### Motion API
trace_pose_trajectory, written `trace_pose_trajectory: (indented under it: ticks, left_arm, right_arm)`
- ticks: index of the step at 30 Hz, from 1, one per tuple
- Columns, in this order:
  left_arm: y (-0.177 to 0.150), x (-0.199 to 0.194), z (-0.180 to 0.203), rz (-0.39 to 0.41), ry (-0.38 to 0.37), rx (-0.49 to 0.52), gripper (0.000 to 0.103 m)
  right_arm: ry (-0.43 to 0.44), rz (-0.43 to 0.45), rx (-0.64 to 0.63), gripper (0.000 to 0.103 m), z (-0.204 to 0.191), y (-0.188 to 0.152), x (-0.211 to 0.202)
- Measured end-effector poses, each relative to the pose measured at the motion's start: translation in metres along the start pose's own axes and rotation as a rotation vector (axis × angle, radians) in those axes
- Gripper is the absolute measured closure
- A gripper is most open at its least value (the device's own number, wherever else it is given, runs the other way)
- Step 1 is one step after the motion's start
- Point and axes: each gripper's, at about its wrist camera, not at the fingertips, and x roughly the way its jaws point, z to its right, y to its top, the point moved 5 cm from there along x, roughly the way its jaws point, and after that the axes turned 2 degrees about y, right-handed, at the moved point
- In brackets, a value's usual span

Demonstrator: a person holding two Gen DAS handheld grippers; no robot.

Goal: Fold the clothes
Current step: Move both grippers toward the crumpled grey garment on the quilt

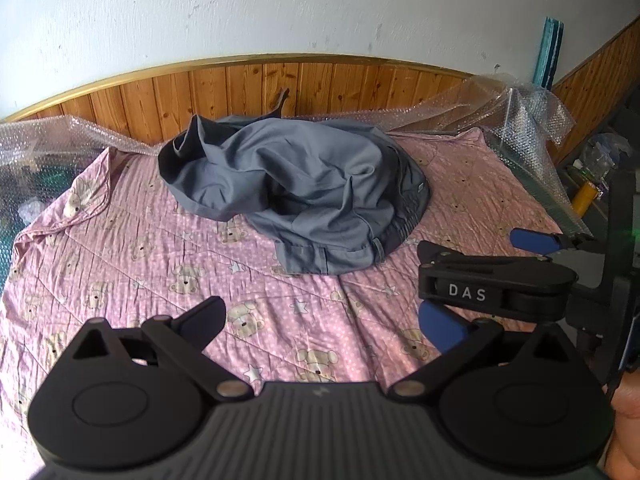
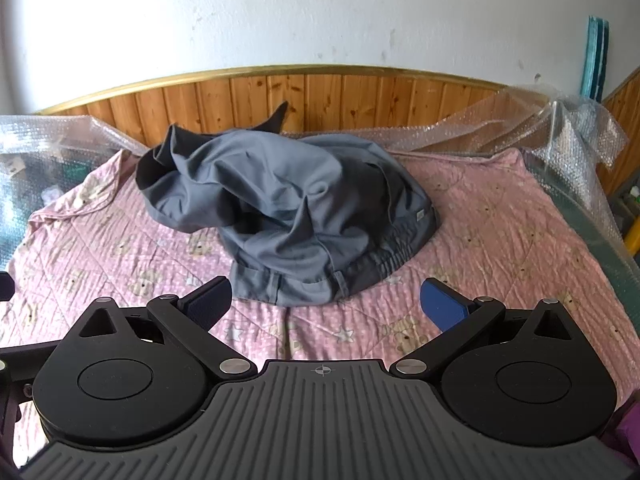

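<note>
A crumpled pair of grey trousers [image 1: 296, 184] lies in a heap on the far half of a pink bear-print quilt [image 1: 120, 264]; its waistband with elastic faces me [image 2: 360, 268]. My left gripper [image 1: 324, 320] hovers open over the quilt's near part, short of the heap, nothing between its fingers. In the left wrist view the right gripper [image 1: 480, 280] shows side-on at the right, its blue pads [image 1: 532, 240] spread apart. My right gripper [image 2: 326, 300] is open too, its fingertips just in front of the trousers' waistband, not touching.
Bubble wrap [image 2: 560, 128] lines the back and right edges of the quilt and the left side [image 1: 28, 140]. Wooden wall panelling [image 2: 320, 96] runs behind. Clutter and a yellow object [image 1: 584, 196] sit off the right edge. A hand [image 1: 628, 420] shows at bottom right.
</note>
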Motion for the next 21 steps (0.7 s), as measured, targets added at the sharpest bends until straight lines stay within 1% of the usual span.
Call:
trace_pose_trajectory:
  ticks: [10,21]
  left_arm:
    - [-0.002,0.006,-0.005,-0.019,-0.015,-0.025,0.000]
    - [0.002,0.016,-0.010,-0.027,-0.019,-0.049,0.000]
  right_arm:
    - [0.012,-0.013,-0.011,0.002,-0.003,-0.006,0.005]
    - [0.023,-0.031,-0.023,0.002,-0.005,-0.003,0.018]
